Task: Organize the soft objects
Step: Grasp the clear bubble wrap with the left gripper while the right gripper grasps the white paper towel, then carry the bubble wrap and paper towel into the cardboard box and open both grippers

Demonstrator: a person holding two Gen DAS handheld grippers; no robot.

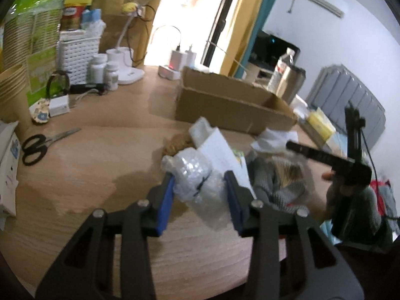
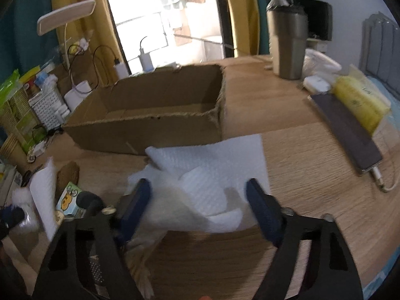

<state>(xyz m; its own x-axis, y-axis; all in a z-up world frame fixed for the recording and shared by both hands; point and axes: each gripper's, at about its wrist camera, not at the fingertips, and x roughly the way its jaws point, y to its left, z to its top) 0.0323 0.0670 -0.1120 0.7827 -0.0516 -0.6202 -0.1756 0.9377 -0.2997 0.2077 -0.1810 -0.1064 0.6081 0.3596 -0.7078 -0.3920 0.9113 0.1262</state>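
A crumpled wad of clear bubble wrap (image 1: 192,172) sits between the blue pads of my left gripper (image 1: 201,197), which is shut on it just above the wooden desk. Behind it lie a white foam sheet (image 1: 220,150), a brown fluffy piece (image 1: 178,142) and a grey knit cloth (image 1: 275,182). My right gripper (image 2: 200,207) stands open over a pile of white foam sheets (image 2: 212,157); the sheets lie between its fingers, and I see no pad pressing them. An open cardboard box (image 2: 150,130) stands just beyond, also visible as the brown box (image 1: 225,107) in the left wrist view.
Black scissors (image 1: 35,146), pill bottles (image 1: 98,67) and a white basket (image 1: 77,52) crowd the left of the desk. A steel tumbler (image 2: 287,42), a yellow tissue pack (image 2: 360,102) and a dark flat device (image 2: 347,135) with a cable lie at the right.
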